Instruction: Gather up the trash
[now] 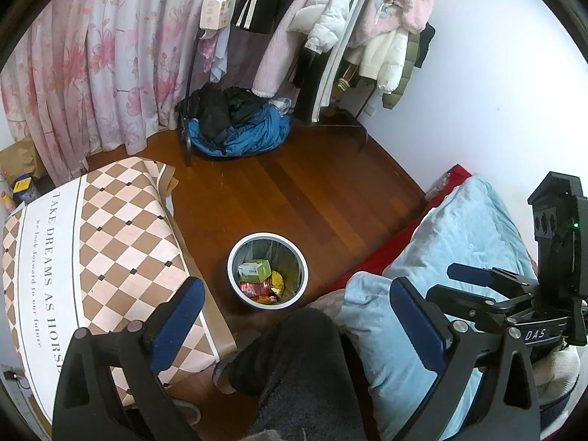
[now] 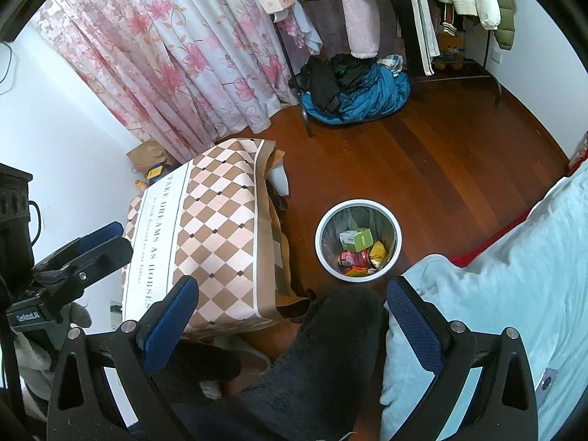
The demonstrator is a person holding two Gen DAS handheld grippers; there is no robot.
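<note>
A round white-rimmed trash bin (image 1: 235, 257) stands on the wooden floor; it also shows in the right wrist view (image 2: 320, 231). Inside it lie a green-and-white box (image 1: 255, 270) (image 2: 356, 239), a yellow wrapper (image 1: 277, 282) (image 2: 378, 251) and red packets (image 1: 253, 288) (image 2: 352, 257). My left gripper (image 1: 294, 308) is open and empty, held high above the bin. My right gripper (image 2: 292, 301) is open and empty too, also above the bin. The right gripper shows at the right edge of the left wrist view (image 1: 477, 286), and the left gripper at the left edge of the right wrist view (image 2: 99, 242).
A low table with a checkered cloth (image 1: 121, 242) (image 2: 220, 228) stands left of the bin. A bed with a light blue quilt (image 1: 459, 235) (image 2: 514, 257) is on the right. The person's dark-trousered leg (image 1: 301, 360) is below. A clothes rack (image 1: 330, 36) and clothing pile (image 1: 235, 125) are at the back.
</note>
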